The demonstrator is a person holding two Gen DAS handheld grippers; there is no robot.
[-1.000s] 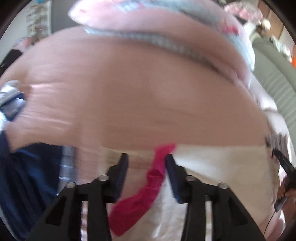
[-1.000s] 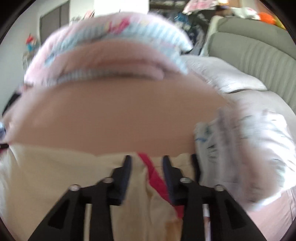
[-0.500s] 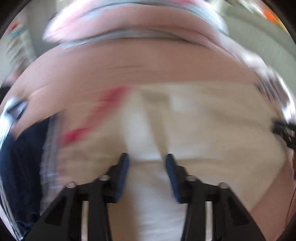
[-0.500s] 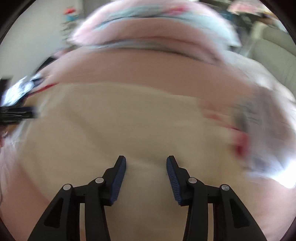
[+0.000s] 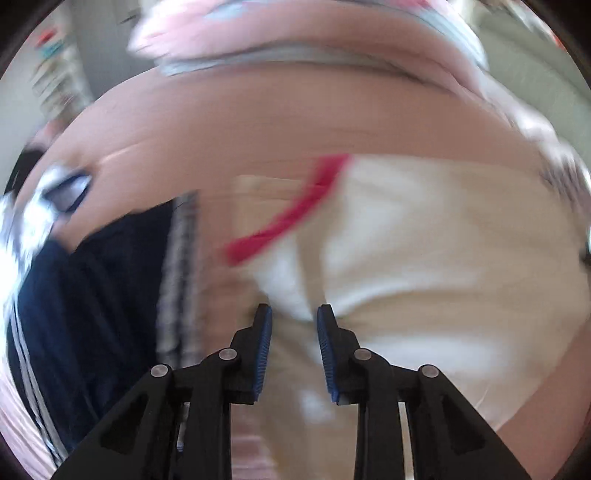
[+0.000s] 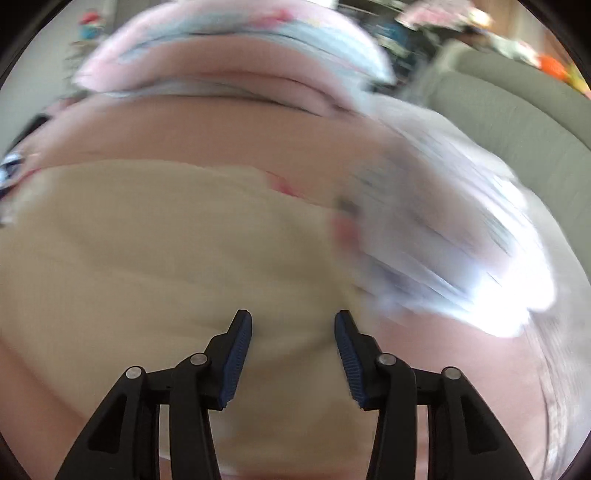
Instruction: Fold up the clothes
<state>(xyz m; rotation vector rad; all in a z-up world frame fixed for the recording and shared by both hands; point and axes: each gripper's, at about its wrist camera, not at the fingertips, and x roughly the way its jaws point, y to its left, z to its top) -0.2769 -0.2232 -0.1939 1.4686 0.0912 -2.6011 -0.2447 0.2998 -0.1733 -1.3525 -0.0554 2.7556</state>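
both views are motion-blurred. left wrist view: the left gripper (image 5: pixel 293 319) sits at lower centre of the frame, its blue-padded fingers (image 5: pixel 263 350) parted with a moderate gap. cream fabric lies between and beneath them; whether it is gripped cannot be told. the cream garment (image 5: pixel 424 258) fills the centre and right of the frame, spread on a pink bedsheet (image 5: pixel 258 122). a red strap (image 5: pixel 291 214) runs diagonally across the garment's upper left part. a dark navy garment (image 5: pixel 92 295) occupies the left of the frame, just beside the cream one. a pink and pale blue pillow (image 5: pixel 295 33) lies along the top edge.

right wrist view: the right gripper (image 6: pixel 293 332) is at lower centre, fingers (image 6: pixel 236 354) spread wide, with the cream garment (image 6: pixel 166 258) showing between them, filling centre and left. a white patterned cloth (image 6: pixel 461 240) lies at right, touching the garment's right edge. a grey sofa (image 6: pixel 517 122) occupies the upper right.
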